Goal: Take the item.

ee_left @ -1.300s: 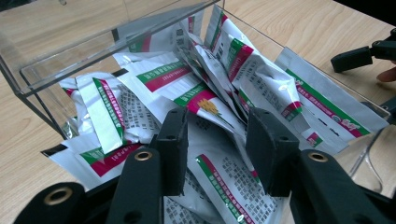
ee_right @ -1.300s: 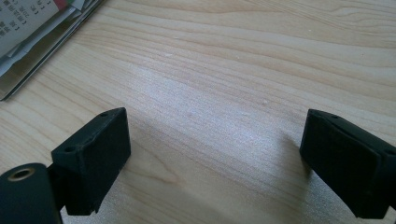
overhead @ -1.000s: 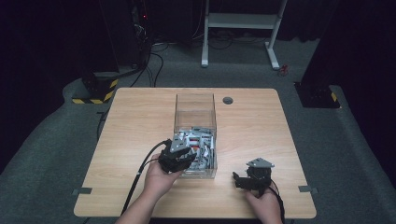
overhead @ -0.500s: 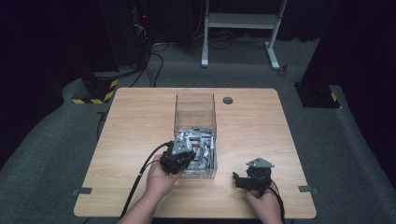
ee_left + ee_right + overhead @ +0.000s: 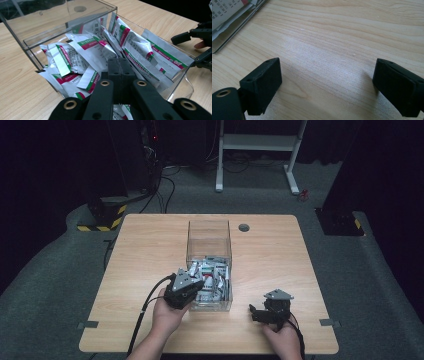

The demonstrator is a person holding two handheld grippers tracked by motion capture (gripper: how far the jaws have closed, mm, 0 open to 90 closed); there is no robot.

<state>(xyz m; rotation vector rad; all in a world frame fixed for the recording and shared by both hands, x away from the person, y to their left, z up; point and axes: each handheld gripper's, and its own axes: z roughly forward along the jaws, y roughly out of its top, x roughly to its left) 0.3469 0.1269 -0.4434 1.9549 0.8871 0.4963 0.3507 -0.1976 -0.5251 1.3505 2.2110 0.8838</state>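
A clear plastic box (image 5: 209, 226) stands mid-table, holding several white sachets (image 5: 212, 276) with green and red stripes. My left gripper (image 5: 196, 288) hangs over the box's near left corner. In the left gripper view its jaws (image 5: 120, 65) are pressed together just above the sachets (image 5: 87, 48), and I see nothing between them. My right gripper (image 5: 256, 313) rests low over bare wood to the right of the box, with its jaws (image 5: 327, 82) wide apart and empty. That gripper (image 5: 197, 47) also appears beyond the box wall (image 5: 175, 87).
The wooden table (image 5: 145, 250) has a round cable hole (image 5: 243, 227) behind the box. A corner of the box (image 5: 229, 32) lies at the upper left of the right gripper view. Dark floor, cables and a white desk frame (image 5: 257, 150) lie beyond.
The left gripper has shifted slightly at the box's near left corner. The right gripper has stayed where it was.
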